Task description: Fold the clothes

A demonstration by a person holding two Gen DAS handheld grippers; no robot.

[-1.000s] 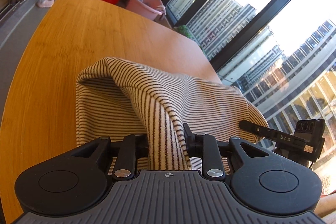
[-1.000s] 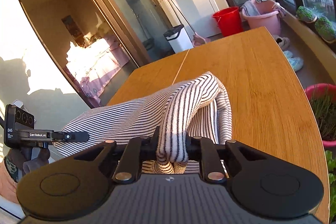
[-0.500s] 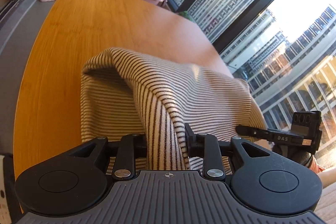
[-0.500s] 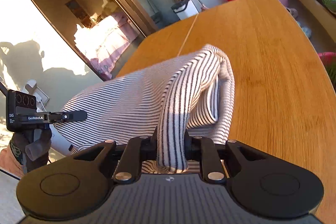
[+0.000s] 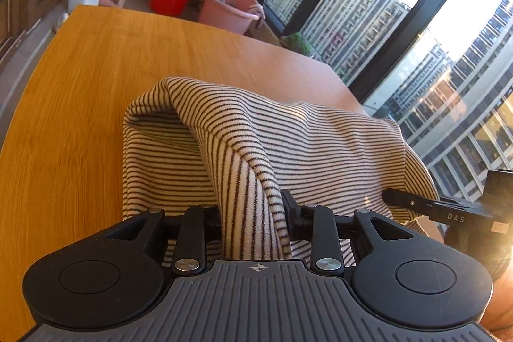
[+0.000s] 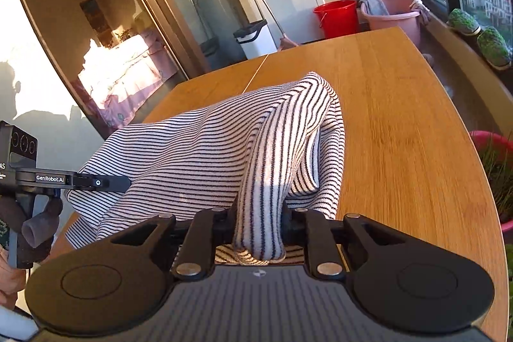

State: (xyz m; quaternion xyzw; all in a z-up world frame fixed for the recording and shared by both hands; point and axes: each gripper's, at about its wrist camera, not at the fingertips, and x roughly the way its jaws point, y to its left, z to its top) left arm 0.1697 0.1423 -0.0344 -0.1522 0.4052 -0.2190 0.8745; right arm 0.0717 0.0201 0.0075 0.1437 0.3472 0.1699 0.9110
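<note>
Striped garment (image 5: 320, 146) hangs bunched, pinched in left tongs (image 5: 253, 213) and right tongs (image 6: 258, 223).

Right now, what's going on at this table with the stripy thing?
A person is folding a striped garment on a wooden table, using a handheld gripper in each hand. The left gripper is shut on a bunched edge of the fabric, and the right gripper is shut on another bunched edge. The cloth is lifted and stretched between them, with its far part draping down onto the table.
</note>
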